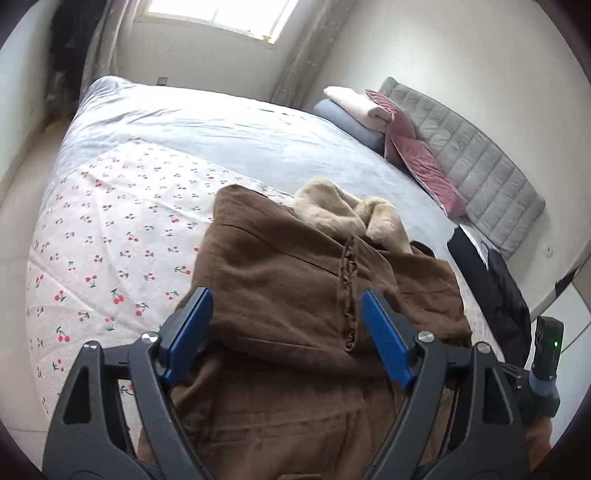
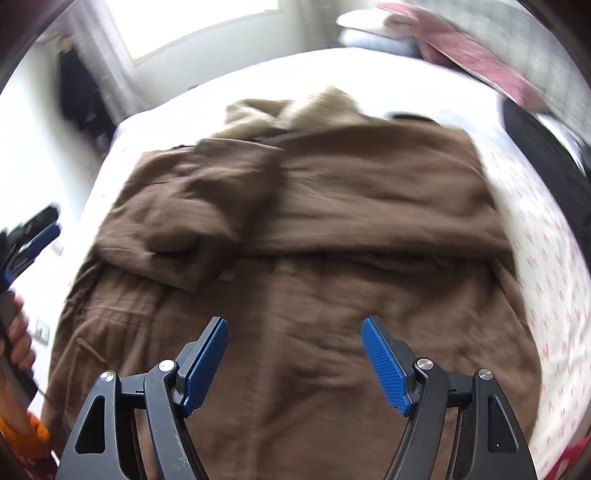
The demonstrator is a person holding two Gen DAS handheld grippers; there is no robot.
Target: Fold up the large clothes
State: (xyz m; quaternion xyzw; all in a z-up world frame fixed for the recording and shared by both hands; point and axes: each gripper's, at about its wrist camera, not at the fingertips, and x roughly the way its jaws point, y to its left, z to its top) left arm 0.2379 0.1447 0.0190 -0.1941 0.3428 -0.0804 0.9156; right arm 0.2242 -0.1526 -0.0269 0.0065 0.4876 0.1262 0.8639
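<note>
Bedroom setting: we record a wide bed [image 1: 207, 122] under a pale blue sheet, with a window [image 1: 218, 14] in the far wall.

We find the brown coat [image 1: 295, 295] lying on the bed, over the near part of a white cherry-print cover [image 1: 110, 236]. In the right wrist view the coat [image 2: 332, 221] is spread broadly, with one sleeve [image 2: 184, 206] folded across its front. A cream fleece lining [image 1: 347, 210] shows at the collar end, farthest from us. A dark braided cord [image 1: 347, 295] runs down the coat's front.

We note the left gripper [image 1: 286, 334] held over the coat's near portion, its blue pads [image 1: 384, 336] set wide apart with nothing between them; we cannot tell whether they touch the cloth. The right gripper [image 2: 295, 360] is likewise spread, its fingers empty, above the coat's lower part. The right wrist view is motion-blurred. At that view's left edge we see the left gripper [image 2: 37, 230] again and the hand [image 2: 18, 339] holding it.

Beyond the coat, toward the head of the bed, we observe a stack of folded items in white and blue [image 1: 354, 110], a pink quilted piece [image 1: 417, 155] and a grey padded headboard [image 1: 480, 162]. A black garment [image 1: 491, 280] lies at the bed's right edge, just beside the coat. A small black device with a green light [image 1: 550, 343] sits at the right border of the left wrist view.

We found no legible brand, label or writing.
</note>
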